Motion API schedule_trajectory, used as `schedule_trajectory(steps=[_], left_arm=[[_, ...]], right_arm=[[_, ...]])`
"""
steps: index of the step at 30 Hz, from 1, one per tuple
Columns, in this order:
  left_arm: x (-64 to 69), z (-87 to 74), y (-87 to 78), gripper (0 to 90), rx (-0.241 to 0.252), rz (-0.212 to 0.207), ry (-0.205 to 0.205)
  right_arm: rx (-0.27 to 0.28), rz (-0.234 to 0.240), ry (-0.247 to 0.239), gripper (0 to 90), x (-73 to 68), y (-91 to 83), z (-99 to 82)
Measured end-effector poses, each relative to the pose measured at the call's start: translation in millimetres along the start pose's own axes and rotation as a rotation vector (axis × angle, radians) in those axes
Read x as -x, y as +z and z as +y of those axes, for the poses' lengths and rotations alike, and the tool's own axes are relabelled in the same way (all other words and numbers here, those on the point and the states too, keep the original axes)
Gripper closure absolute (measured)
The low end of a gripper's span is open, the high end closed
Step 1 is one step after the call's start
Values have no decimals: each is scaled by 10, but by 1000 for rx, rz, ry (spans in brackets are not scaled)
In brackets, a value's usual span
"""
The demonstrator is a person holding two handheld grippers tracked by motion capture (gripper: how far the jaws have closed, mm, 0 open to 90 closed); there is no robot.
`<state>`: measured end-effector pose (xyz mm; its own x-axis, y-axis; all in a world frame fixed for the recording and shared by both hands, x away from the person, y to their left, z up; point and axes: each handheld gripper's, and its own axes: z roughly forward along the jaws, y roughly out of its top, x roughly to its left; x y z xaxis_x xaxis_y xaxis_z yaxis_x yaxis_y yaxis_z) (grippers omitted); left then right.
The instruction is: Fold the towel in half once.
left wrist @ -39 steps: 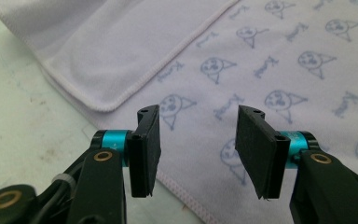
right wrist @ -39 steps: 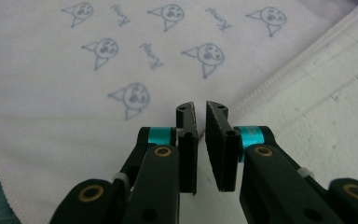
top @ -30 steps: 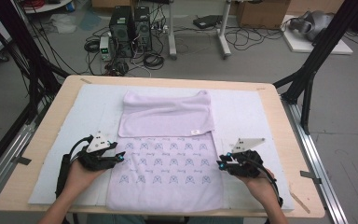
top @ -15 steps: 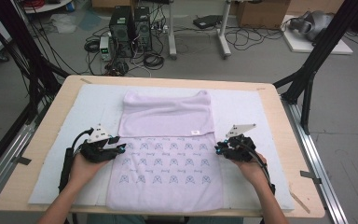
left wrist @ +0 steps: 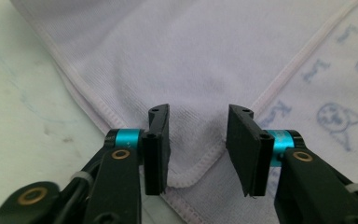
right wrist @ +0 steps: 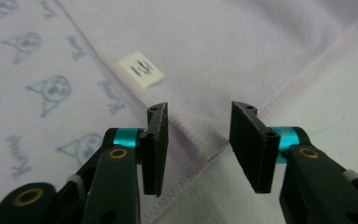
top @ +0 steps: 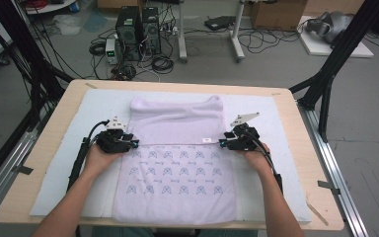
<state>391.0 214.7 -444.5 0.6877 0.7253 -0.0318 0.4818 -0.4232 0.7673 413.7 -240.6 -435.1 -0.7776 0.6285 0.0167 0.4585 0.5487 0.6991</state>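
A lilac towel [top: 177,182] printed with small blue figures lies flat on the table, its far part folded back toward me as a plain flap [top: 175,123]. My left gripper [top: 134,144] sits at the flap's near left corner. In the left gripper view its jaws [left wrist: 198,140] stand apart, having just been closing, with the stitched corner [left wrist: 191,175] lying between them unpressed. My right gripper [top: 222,143] sits at the flap's near right corner. Its jaws [right wrist: 198,144] have just been opening, and the hem corner [right wrist: 200,126] lies between them, near a small white label [right wrist: 141,68].
A pale mat [top: 59,148] covers the wooden table [top: 286,96] under the towel. Black frame struts [top: 325,84] rise at both far corners. Computer towers [top: 138,29] and cables sit on the floor behind. Tape marks [top: 325,184] lie on the table's side edges.
Both hands have moved away from me and slightly inward, from beside the printed part to the folded flap's near corners. The towel lies as before.
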Motion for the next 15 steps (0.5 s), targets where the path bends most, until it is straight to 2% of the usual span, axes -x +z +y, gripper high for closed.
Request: schedule_trajectory(steps=[1, 2, 4, 5, 7, 10, 13, 15], left_arm=[[6, 2, 0, 654, 3, 2, -4], [12, 5, -2, 719, 4, 10, 11], [29, 19, -2, 799, -1, 18, 32], [37, 24, -5, 814, -2, 28, 42], [46, 34, -29, 859, 2, 50, 47], [44, 57, -129, 865, 40, 50, 31], [78, 88, -285, 870, 87, 45, 28], [127, 93, -400, 870, 104, 44, 40]], right_arm=[[-6, 8, 20, 649, 12, 17, -16], [0, 2, 29, 745, 23, 17, -21], [5, 20, 56, 831, 50, -3, -21], [-2, 11, 51, 863, 54, -8, -18], [2, 5, 50, 869, 44, -42, -8], [22, 2, 37, 869, 28, -109, 6], [66, 17, 37, 869, 3, -221, 30], [98, 40, 39, 869, -41, -308, 41]])
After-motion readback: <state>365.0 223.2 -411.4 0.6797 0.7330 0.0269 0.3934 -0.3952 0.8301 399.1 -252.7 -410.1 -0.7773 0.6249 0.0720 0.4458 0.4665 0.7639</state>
